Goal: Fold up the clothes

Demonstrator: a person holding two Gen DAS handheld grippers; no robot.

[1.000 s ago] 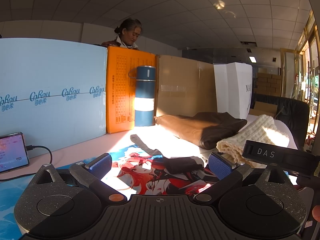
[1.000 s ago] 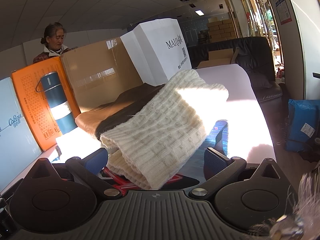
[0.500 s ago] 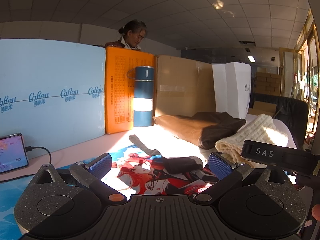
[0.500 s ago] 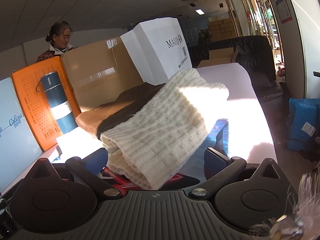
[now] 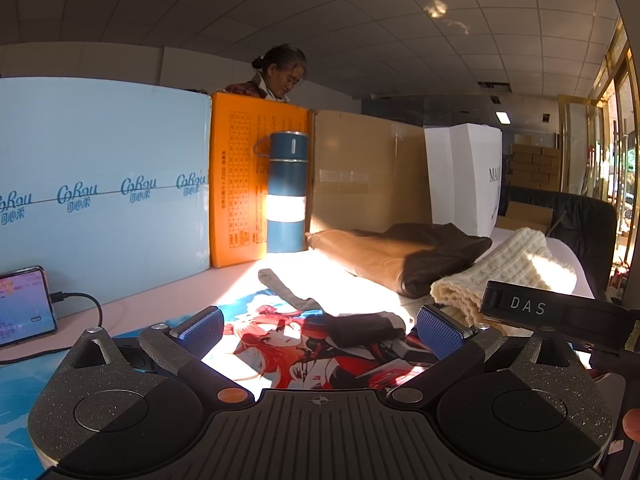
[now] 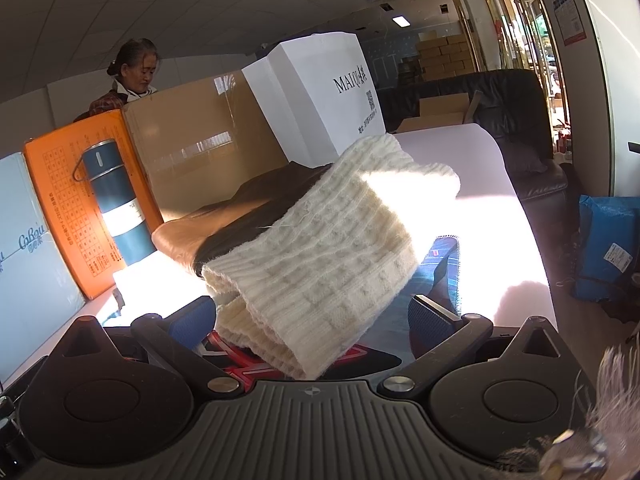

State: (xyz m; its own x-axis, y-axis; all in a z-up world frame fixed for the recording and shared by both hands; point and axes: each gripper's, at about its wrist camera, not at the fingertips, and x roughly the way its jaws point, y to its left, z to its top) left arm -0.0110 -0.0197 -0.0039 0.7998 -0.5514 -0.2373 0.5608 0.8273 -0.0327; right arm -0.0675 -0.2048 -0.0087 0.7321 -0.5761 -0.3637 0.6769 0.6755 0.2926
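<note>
A folded cream knit garment [image 6: 332, 240] lies on the table just ahead of my right gripper [image 6: 312, 316], which is open and empty, its near fold lying between the jaws. It also shows in the left wrist view [image 5: 504, 268] at the right. A folded brown and tan garment [image 5: 392, 256] lies behind it, also visible in the right wrist view [image 6: 240, 216]. A small dark folded cloth [image 5: 364, 328] and a grey sock-like piece [image 5: 288, 292] lie on the printed mat [image 5: 280, 340] ahead of my left gripper [image 5: 320, 324], which is open and empty.
A blue flask [image 5: 286, 192] stands at the back against orange [image 5: 236, 184], brown cardboard [image 5: 368, 176], pale blue [image 5: 100, 188] and white [image 5: 464, 176] boxes. A phone with cable [image 5: 24, 308] lies at the left. A person [image 5: 280, 76] stands behind the boxes. The table edge [image 6: 536, 248] drops off at the right.
Both grippers have stayed nearly still and open. The person behind the boxes has moved a little to the right.
</note>
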